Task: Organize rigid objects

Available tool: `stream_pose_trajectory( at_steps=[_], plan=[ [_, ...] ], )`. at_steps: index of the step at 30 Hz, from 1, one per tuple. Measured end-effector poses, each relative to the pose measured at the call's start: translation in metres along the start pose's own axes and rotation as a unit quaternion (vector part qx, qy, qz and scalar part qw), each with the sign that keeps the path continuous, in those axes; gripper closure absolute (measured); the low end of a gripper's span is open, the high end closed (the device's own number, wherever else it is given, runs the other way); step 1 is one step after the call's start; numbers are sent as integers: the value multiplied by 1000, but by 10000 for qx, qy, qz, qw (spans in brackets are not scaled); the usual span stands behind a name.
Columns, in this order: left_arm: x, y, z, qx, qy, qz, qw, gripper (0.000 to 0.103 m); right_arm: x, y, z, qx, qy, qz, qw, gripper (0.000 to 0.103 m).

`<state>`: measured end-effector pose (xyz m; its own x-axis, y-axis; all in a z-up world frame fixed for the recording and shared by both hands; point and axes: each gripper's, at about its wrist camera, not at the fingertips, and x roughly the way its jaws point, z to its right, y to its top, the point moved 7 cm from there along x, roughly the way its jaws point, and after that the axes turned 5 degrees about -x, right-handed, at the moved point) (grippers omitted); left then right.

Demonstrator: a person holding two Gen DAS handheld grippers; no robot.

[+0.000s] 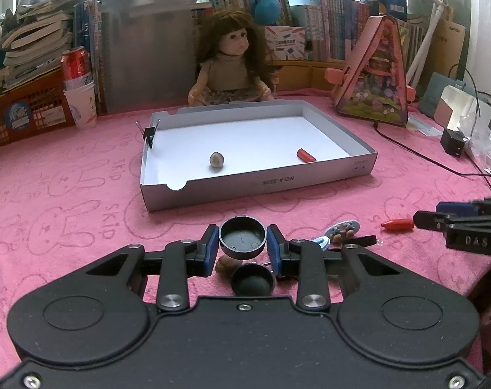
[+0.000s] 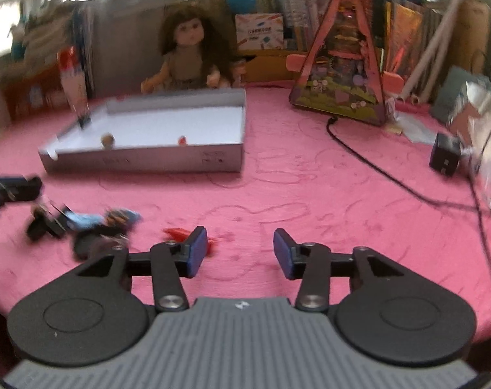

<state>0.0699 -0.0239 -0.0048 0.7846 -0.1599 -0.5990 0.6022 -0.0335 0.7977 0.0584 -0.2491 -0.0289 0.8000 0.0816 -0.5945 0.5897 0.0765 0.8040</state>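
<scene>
Over pink counter (image 1: 83, 194): left hand-held gripper (image 1: 243, 246) pinching round black plastic cap (image 1: 242, 237), risking slipping sideways; right hand-held gripper (image 2: 240, 251) gaping empty.

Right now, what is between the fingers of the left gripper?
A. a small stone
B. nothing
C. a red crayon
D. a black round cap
D: the left gripper is closed on a black round cap, with its blue pads against both sides of it, above the pink cloth.
</scene>
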Motion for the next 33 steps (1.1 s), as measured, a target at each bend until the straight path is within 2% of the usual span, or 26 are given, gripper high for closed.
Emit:
stream_pose_trajectory(
  at_steps=[4, 11, 18, 23, 27, 33],
  plan=[
    [0, 0, -2, -44, 24, -3, 10000, 73, -4, -5, -19, 233, -128, 362, 9990, 36],
    [-1, 1, -7, -131, 28, 22, 9999, 73, 13, -6, -41, 325, -532, 583, 9964, 29],
    [2, 2, -11, -212, 34, 44, 9998, 73, 22, -8, -44, 298, -1075, 683, 9914, 29],
    [5, 2, -12, -265, 40, 38, 9996, 73, 19, -11, -44, 451, -1199, 829, 9883, 29],
    [7, 4, -13, -291, 55, 50, 9995, 73, 18, -15, -50, 396, -1181, 863, 9884, 51],
    [10, 7, -12, -308, 70, 87, 9995, 73, 18, -11, -51, 344, -983, 872, 9907, 54]
  ],
)
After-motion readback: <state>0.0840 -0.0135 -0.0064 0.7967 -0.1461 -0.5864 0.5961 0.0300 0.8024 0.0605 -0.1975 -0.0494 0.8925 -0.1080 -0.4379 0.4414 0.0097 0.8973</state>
